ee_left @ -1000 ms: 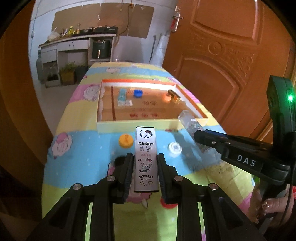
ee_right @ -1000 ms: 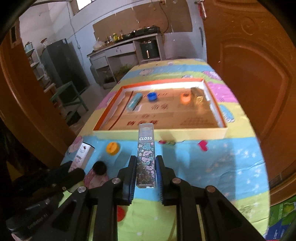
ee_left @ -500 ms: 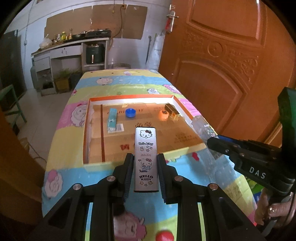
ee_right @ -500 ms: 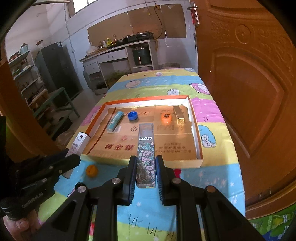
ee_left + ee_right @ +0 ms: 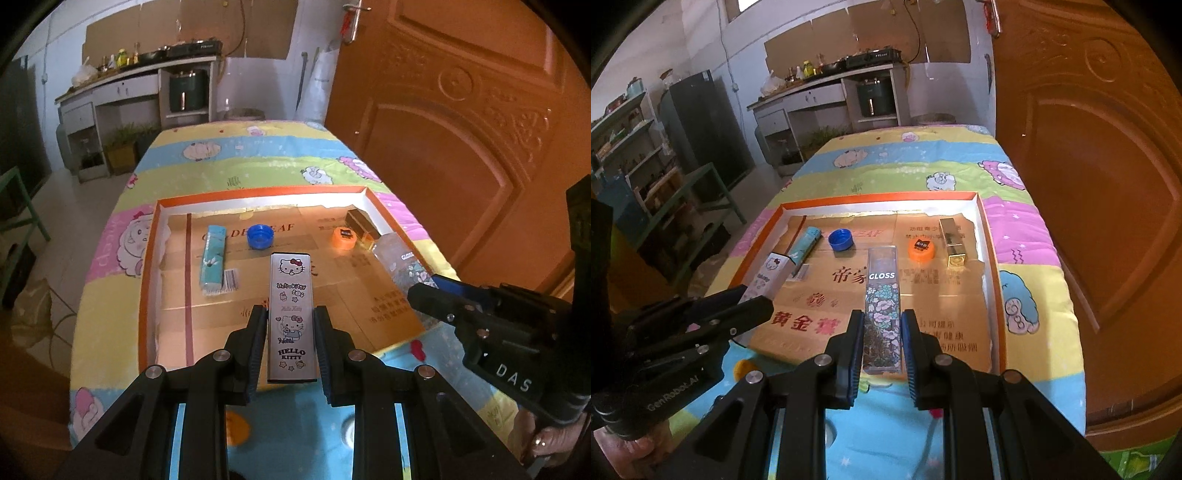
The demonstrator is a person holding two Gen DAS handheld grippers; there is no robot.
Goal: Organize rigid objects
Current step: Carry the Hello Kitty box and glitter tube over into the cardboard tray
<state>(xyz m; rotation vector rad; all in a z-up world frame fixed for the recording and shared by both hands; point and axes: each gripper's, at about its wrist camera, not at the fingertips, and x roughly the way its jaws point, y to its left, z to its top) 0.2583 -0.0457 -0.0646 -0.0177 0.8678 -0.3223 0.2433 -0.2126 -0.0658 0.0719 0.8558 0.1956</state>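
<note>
Over the cartoon-print tablecloth, the left gripper clamps the light, stiff Hello Kitty box by its long sides (slippery-looking), while at three o'clock the right gripper pinches the GLOSS box above the cardboard tray.

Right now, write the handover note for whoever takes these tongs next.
Left tongs: shut on the Hello Kitty box, held over the tray's near half.
Right tongs: shut on the floral gloss box, also over the tray.
In the tray already: teal packet, blue cap, orange cap, gold box.
Left to do: set both boxes down in the tray. An orange cap lies on the cloth in front of the tray.
</note>
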